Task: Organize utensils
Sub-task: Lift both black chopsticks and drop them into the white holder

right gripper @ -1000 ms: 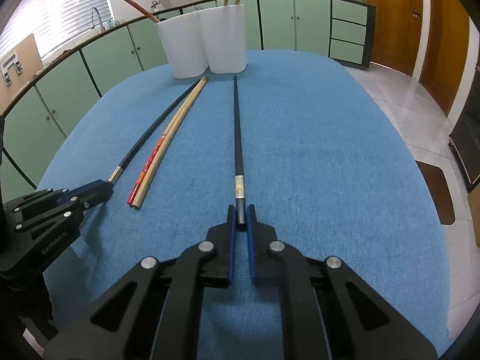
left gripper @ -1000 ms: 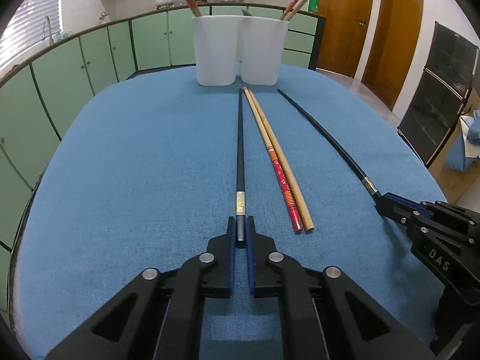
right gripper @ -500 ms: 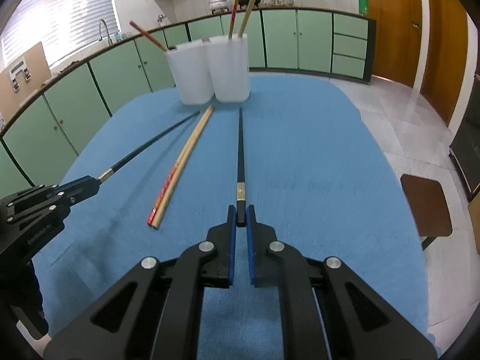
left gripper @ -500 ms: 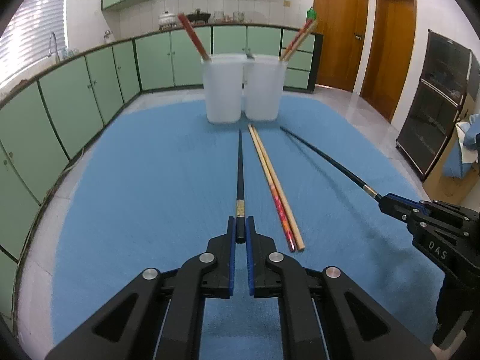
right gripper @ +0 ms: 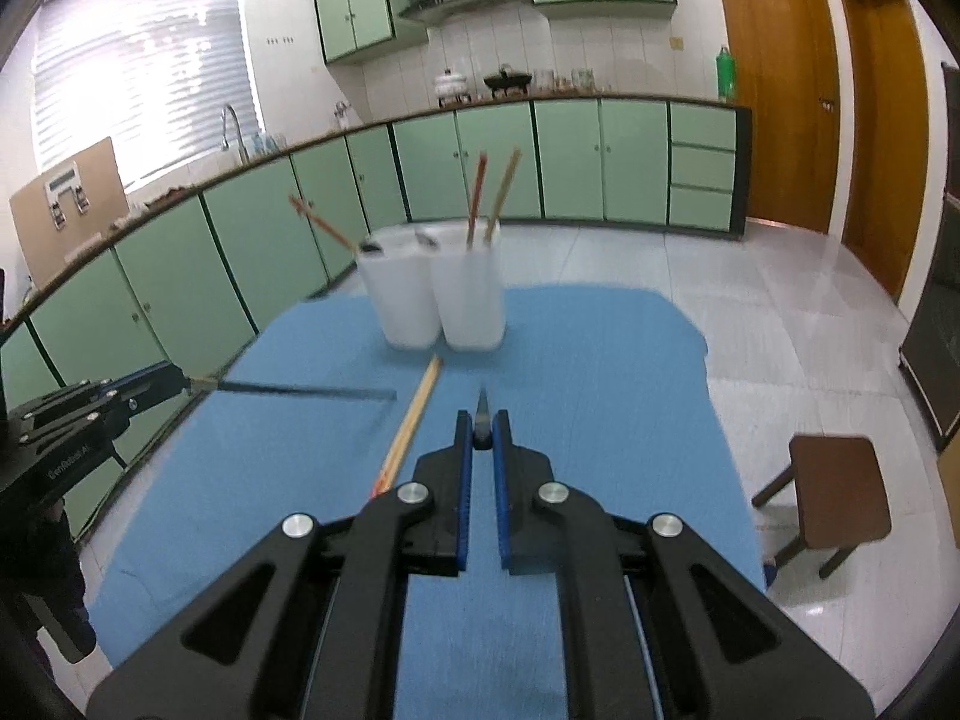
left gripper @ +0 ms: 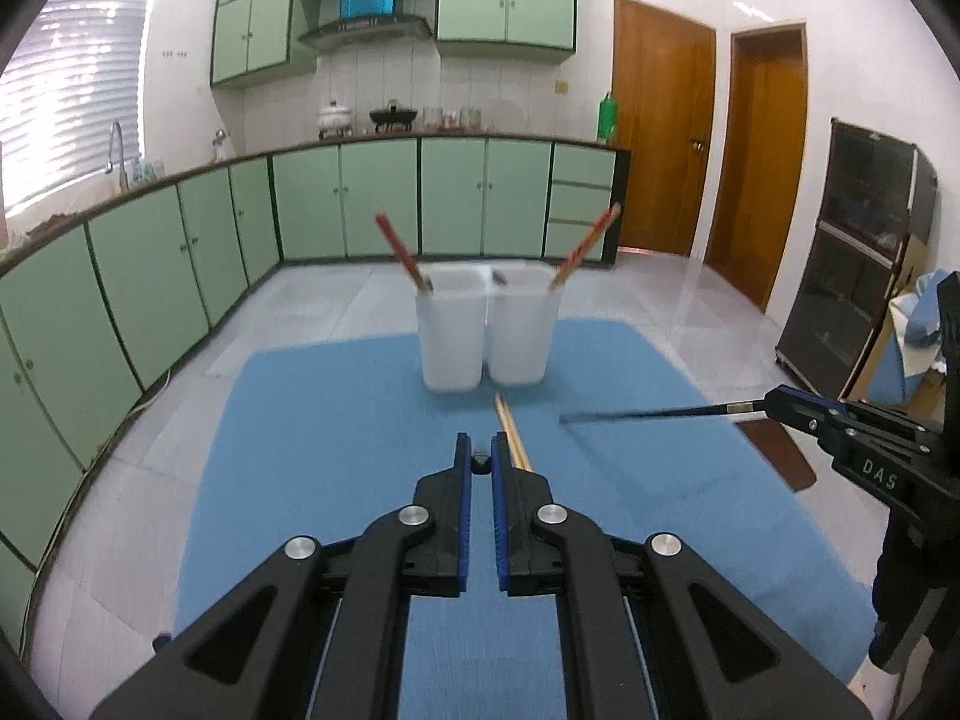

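Note:
Both grippers hang above the blue table cloth (left gripper: 336,420), each shut on one black chopstick. My left gripper (left gripper: 480,450) pinches its chopstick (left gripper: 480,464), which I see nearly end-on. My right gripper (right gripper: 482,427) grips the other black chopstick (right gripper: 482,405), which points at two white containers (right gripper: 438,300). In the left wrist view the right gripper (left gripper: 780,401) holds its stick (left gripper: 654,414) out level to the left. A tan and a red chopstick (left gripper: 511,433) lie together on the cloth in front of the containers (left gripper: 486,330). Red and tan chopsticks stand in both containers.
Green kitchen cabinets (left gripper: 372,198) run along the far wall and the left side. A brown stool (right gripper: 834,492) stands on the tiled floor right of the table. Wooden doors (left gripper: 660,138) and a dark cabinet (left gripper: 864,252) are at the right.
Both grippers have risen from the cloth, each lifting its black chopstick off the table. The tan and red pair stayed where it lay.

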A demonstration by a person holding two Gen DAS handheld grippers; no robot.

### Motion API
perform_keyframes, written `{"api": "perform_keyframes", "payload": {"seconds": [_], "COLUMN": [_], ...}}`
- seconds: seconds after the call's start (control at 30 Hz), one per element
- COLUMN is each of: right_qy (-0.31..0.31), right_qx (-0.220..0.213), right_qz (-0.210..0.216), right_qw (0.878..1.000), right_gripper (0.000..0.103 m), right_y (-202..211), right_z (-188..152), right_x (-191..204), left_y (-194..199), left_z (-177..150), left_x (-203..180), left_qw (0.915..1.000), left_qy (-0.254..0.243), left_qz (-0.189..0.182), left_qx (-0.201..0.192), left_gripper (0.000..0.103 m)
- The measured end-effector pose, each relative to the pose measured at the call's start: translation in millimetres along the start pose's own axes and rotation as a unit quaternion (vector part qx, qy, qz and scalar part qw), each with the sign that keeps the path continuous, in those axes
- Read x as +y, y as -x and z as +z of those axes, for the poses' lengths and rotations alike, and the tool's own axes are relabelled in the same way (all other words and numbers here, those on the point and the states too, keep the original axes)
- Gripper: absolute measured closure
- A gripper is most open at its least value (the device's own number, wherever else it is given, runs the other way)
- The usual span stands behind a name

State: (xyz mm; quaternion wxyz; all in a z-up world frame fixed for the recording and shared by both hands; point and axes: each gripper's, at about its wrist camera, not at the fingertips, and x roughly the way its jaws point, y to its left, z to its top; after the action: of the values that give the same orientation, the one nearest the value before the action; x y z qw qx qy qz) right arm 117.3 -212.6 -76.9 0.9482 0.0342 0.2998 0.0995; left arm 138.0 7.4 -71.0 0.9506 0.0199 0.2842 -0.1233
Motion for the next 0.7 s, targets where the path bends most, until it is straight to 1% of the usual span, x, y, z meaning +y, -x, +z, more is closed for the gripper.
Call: {"api": "perform_keyframes", "payload": {"seconds": [0.17, 0.33, 0.5, 0.6, 0.7], "right_qy": [0.019, 0.031, 0.039, 0.041, 0.040], "right_qx": [-0.022, -0.026, -0.022, -0.028, -0.042], "right_qz": [0.009, 0.026, 0.040, 0.049, 0.064], "right_qw": [1.000, 0.999, 0.998, 0.998, 0.996], "right_gripper": [0.097, 0.097, 0.097, 0.097, 0.097], "right_y": [9.0, 7.3, 1.8, 3.4, 5.9], "right_z": [34.2, 64.5, 87.4, 101.5, 126.1], "right_x": [4.1, 9.3, 15.0, 16.8, 19.5], "left_y": [6.4, 5.3, 6.3, 7.0, 7.4], "left_z": [21.4, 41.5, 52.9, 62.7, 77.7], "left_x": [3.4, 5.6, 4.5, 5.5, 6.9], "left_qw": [0.9997, 0.9993, 0.9989, 0.9984, 0.9973], "left_qy": [-0.007, -0.005, -0.009, -0.010, -0.013], "left_qz": [-0.006, -0.018, -0.023, -0.029, -0.038], "left_qx": [-0.022, -0.033, -0.041, -0.048, -0.061], "left_gripper": [0.097, 0.097, 0.097, 0.097, 0.097]}}
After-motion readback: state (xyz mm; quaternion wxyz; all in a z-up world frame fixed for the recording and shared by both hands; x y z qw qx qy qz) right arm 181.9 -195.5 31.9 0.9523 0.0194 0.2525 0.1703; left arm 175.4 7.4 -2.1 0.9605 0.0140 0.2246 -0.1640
